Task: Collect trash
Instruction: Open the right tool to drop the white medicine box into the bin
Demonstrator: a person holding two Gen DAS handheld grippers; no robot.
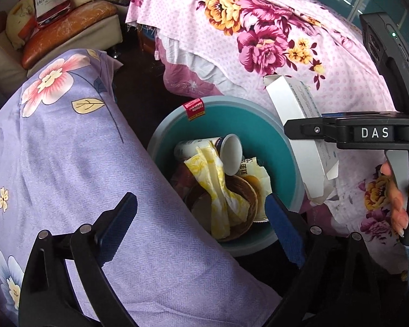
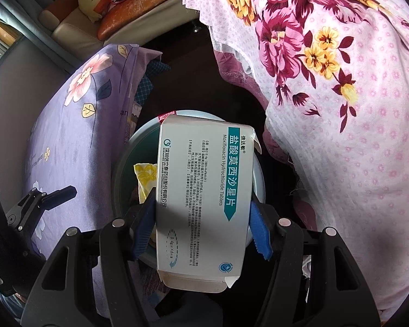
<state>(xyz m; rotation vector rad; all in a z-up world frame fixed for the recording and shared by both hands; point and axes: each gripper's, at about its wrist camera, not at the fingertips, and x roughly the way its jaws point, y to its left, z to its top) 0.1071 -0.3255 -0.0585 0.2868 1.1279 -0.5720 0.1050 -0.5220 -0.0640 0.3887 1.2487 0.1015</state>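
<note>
Medicine box (image 2: 204,204), white cardboard w/ end flaps open, is clamped across its width by the right gripper (image 2: 204,218), blue pads (image 2: 259,229) pressing both long edges. It hangs above the teal bin (image 1: 259,136), which sits on the dark floor between the purple bedding (image 1: 68,150) and the pink floral sheet (image 1: 272,41). In the left wrist view the box sits over the bin's right rim, not centred.

Left gripper (image 1: 201,218) is spread wide, holding nothing, near the bin's front edge.

Bin already holds a paper cup (image 1: 230,154), yellow wrapper (image 1: 218,185) and a brown bowl (image 1: 240,204).

Step in hand, prob.: drop the box in. To do it well, shift the box toward the bin's centre, away from the rim, tilt its long axis down so it slides in endwise, then release. Keep the left gripper out of the way. Risk: the box catches the rim and tips onto the floor.
</note>
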